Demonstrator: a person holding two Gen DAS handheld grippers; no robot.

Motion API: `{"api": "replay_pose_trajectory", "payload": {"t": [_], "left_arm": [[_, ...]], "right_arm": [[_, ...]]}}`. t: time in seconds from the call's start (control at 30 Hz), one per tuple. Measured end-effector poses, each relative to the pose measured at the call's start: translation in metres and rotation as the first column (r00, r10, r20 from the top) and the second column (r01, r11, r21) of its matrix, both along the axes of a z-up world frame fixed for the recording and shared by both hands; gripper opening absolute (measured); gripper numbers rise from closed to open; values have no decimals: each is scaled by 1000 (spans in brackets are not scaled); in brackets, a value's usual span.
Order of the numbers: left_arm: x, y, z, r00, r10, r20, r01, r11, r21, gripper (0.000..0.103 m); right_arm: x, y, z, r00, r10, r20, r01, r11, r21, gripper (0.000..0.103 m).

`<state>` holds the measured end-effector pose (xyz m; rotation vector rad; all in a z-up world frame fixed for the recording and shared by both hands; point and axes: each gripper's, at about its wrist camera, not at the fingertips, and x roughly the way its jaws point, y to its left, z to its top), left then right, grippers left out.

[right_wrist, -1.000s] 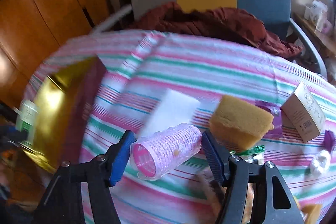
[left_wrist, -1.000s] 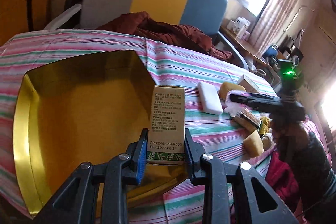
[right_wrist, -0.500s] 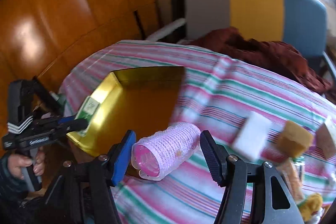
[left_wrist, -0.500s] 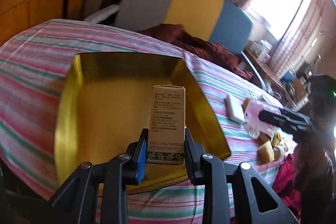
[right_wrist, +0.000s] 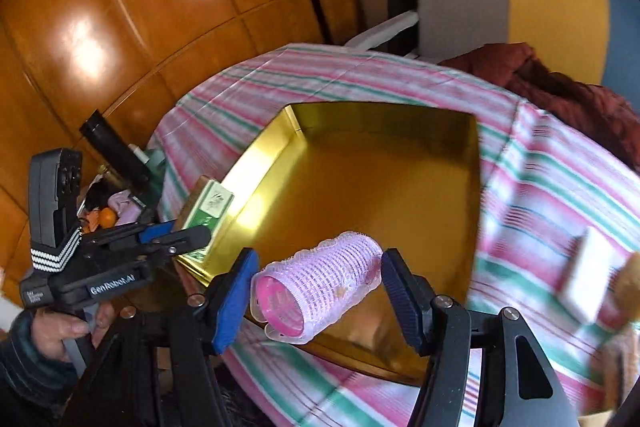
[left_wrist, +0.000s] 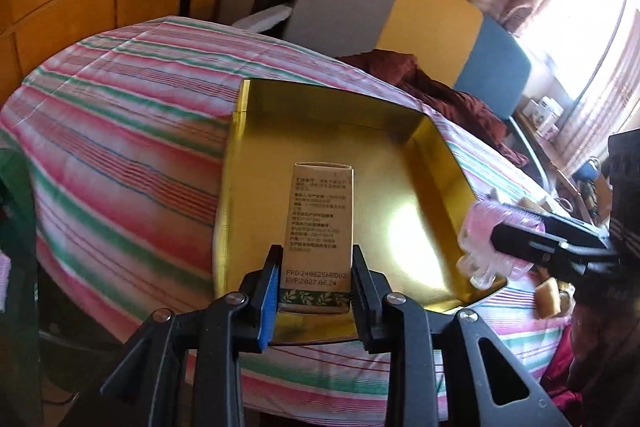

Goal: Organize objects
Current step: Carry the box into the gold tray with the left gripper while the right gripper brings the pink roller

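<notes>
A gold tray [left_wrist: 320, 115] lies on the striped tablecloth; it also shows in the right wrist view [right_wrist: 280, 147]. My left gripper [left_wrist: 314, 287] is shut on a small tan carton [left_wrist: 320, 227] with a green leafy band, held upright over the tray's near rim. In the right wrist view that gripper [right_wrist: 176, 237] holds the carton [right_wrist: 208, 211] at the tray's left rim. My right gripper [right_wrist: 316, 291] is shut on a pink hair roller [right_wrist: 320, 287] above the tray's near edge. In the left wrist view the roller [left_wrist: 488, 247] hangs at the tray's right rim.
A grey, yellow and blue chair back [left_wrist: 400, 15] with a dark red cloth [left_wrist: 440, 95] stands behind the table. A white block [right_wrist: 592, 267] and a tan sponge [right_wrist: 630, 287] lie right of the tray. Wooden cabinets [right_wrist: 140, 7] stand at left.
Both grippers have swung left toward the tray. The roller now hangs over the tray's near edge and the carton over its rim. Both grips are unchanged.
</notes>
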<state>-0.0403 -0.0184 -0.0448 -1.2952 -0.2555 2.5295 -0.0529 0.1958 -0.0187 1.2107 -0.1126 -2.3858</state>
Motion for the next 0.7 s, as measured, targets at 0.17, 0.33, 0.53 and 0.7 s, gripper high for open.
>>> {"api": "replay_pose_trajectory", "payload": {"t": [0.17, 0.33, 0.53, 0.7], "left_arm": [[0, -17, 4, 999, 51, -1, -51, 998, 23, 40], [5, -27, 14, 994, 97, -47, -96, 995, 24, 41], [11, -24, 28, 985, 129, -117, -132, 991, -11, 41], [12, -18, 36, 980, 150, -135, -156, 987, -39, 41]], "right_arm": [[-5, -32, -12, 995, 85, 53, -78, 990, -122, 68], [4, -43, -19, 992, 103, 76, -93, 987, -133, 77], [25, -48, -22, 997, 73, 33, -74, 997, 12, 85], [37, -42, -20, 1000, 28, -4, -28, 998, 61, 95]]}}
